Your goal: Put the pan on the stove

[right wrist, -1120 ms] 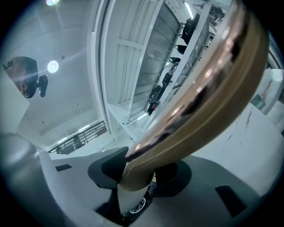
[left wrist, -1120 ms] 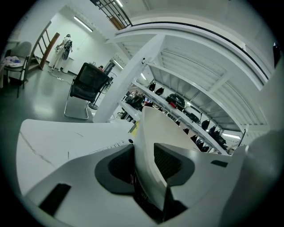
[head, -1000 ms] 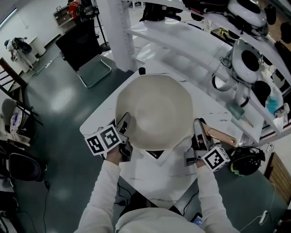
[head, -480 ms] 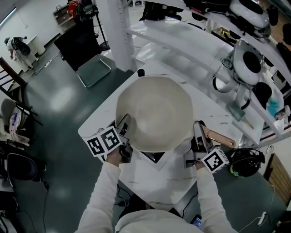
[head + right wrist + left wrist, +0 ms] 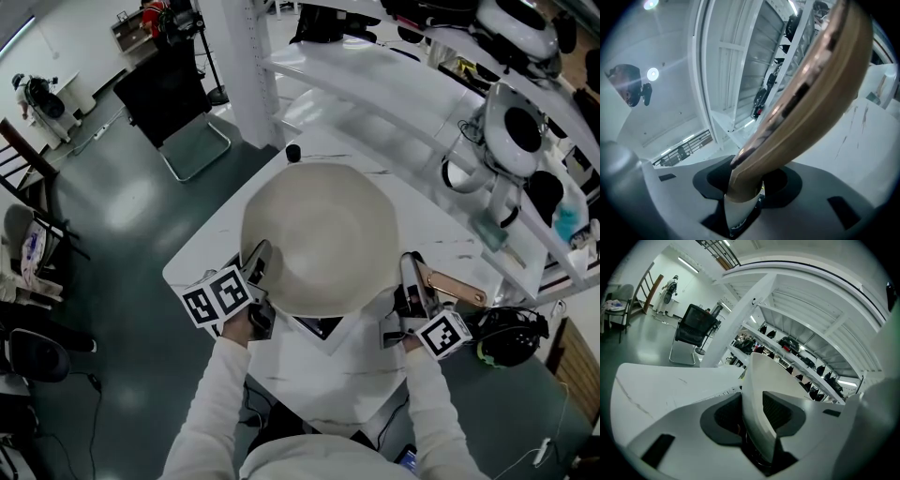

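**Pan held two-handed over table**

Head view: cream pan [image 5: 319, 234] was over the white table [image 5: 202, 253], w/ left gripper [image 5: 255, 267] at its near rim and right gripper [image 5: 410, 277] on the copper handle [image 5: 457, 284].

Left gripper view: jaws pinched the rim [image 5: 757, 390].

Right gripper view: jaws clamped the handle.

Advice: keep pan level, lower both sides evenly. The stove couldn't be made out.
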A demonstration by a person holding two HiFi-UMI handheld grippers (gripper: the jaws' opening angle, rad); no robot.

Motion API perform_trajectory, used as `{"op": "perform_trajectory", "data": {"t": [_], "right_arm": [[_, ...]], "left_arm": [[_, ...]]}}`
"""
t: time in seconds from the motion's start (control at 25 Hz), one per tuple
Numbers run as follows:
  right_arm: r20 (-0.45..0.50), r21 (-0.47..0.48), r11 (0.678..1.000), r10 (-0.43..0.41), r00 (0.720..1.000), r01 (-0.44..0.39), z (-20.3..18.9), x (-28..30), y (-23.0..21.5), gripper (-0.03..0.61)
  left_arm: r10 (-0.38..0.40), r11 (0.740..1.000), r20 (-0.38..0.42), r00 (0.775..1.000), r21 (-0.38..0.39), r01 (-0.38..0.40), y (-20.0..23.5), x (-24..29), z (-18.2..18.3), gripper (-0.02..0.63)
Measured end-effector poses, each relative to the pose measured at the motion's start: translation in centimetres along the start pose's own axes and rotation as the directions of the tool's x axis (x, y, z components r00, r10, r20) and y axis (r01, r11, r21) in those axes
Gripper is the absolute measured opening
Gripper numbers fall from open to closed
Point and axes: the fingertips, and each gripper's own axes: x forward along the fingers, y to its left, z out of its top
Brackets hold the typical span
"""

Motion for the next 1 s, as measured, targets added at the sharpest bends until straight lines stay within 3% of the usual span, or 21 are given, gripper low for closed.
{"op": "perform_trajectory", "data": {"t": [0.52, 1.0], "right_arm": [[-0.002, 0.011, 1.000, 0.029, 1.000, -0.029, -0.1, -0.1, 0.4, 0.192], [0.044, 0.126, 0.992, 0.016, 0.999, -0.021, 0.4, -1.6, 0.0, 0.202]], "left_arm": [[0.005, 1.000, 0.020, 1.000, 0.008, -0.006, 0.4, -0.1, 0.1, 0.153], [-0.007, 0.999, 0.036, 0.999, 0.037, 0.006, 0.0, -0.7, 0.3, 0.172]]}}
